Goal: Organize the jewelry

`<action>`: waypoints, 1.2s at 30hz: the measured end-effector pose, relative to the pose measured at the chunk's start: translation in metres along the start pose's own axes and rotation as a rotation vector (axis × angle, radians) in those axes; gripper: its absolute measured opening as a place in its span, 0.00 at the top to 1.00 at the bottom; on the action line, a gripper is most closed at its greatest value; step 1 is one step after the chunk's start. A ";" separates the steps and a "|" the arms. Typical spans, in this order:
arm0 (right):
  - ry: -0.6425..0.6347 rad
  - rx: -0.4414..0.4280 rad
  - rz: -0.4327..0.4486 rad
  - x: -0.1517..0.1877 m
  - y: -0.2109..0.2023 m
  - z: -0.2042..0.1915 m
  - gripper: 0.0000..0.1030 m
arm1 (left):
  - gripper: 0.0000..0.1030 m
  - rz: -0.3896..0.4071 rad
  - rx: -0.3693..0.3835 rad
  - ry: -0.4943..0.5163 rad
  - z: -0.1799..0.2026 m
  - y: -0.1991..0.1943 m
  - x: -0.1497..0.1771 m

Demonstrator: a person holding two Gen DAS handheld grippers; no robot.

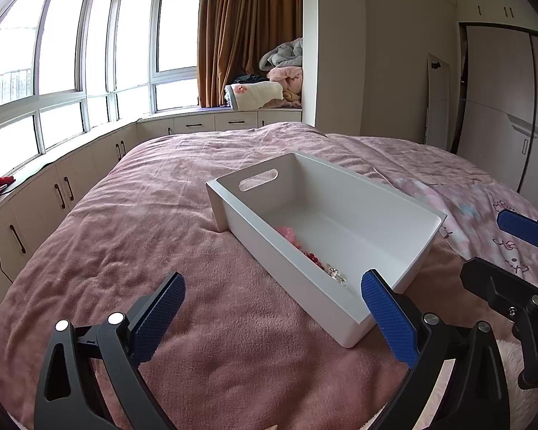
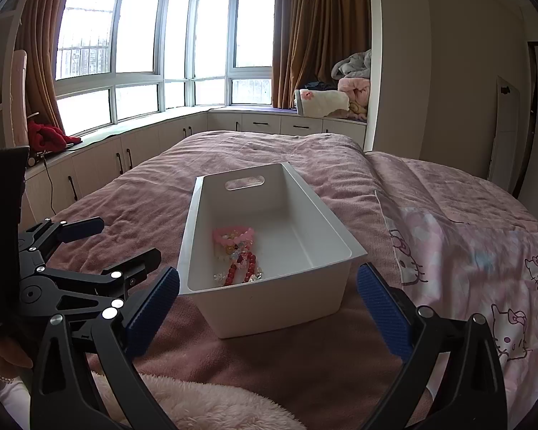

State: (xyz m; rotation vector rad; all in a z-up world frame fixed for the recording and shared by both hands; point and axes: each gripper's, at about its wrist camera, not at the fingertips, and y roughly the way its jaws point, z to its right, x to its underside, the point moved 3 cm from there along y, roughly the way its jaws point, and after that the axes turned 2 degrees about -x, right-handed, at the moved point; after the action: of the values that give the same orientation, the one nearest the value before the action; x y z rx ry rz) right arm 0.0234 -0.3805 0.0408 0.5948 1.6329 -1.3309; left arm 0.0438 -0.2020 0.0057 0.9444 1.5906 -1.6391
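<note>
Right wrist view: your right gripper and left gripper, fingers apart and empty, flank the white bin; nudging it could scatter the bracelets.

left claw: black frame, blue textured pads, silver rivets | right claw: same

White storage bin, pink bead bracelet and red bead strand inside, dusty-pink blanket, cartoon-cat-print sheet right of the blue-padded right gripper
</note>
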 end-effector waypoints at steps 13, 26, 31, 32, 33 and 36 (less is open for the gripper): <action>-0.001 0.002 -0.003 0.000 0.000 0.001 0.05 | 0.04 0.012 -0.001 0.004 0.002 -0.003 -0.001; -0.009 0.015 -0.007 0.002 0.001 0.001 0.05 | 0.04 0.076 0.005 0.005 0.007 -0.014 -0.003; -0.009 0.017 -0.008 0.001 0.002 0.001 0.05 | 0.04 0.072 0.004 -0.006 0.004 -0.013 -0.002; -0.009 0.017 -0.007 0.001 0.001 0.001 0.05 | 0.04 0.071 0.004 -0.008 0.004 -0.012 -0.002; -0.009 0.017 -0.006 0.001 0.001 0.001 0.05 | 0.04 0.071 0.002 -0.008 0.004 -0.012 -0.002; -0.009 0.016 -0.007 0.001 0.001 0.001 0.05 | 0.04 0.067 -0.002 -0.006 0.005 -0.012 -0.002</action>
State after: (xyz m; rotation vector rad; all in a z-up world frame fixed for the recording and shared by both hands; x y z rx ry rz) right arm 0.0246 -0.3813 0.0393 0.5926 1.6200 -1.3512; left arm 0.0346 -0.2063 0.0133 0.9804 1.5392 -1.5927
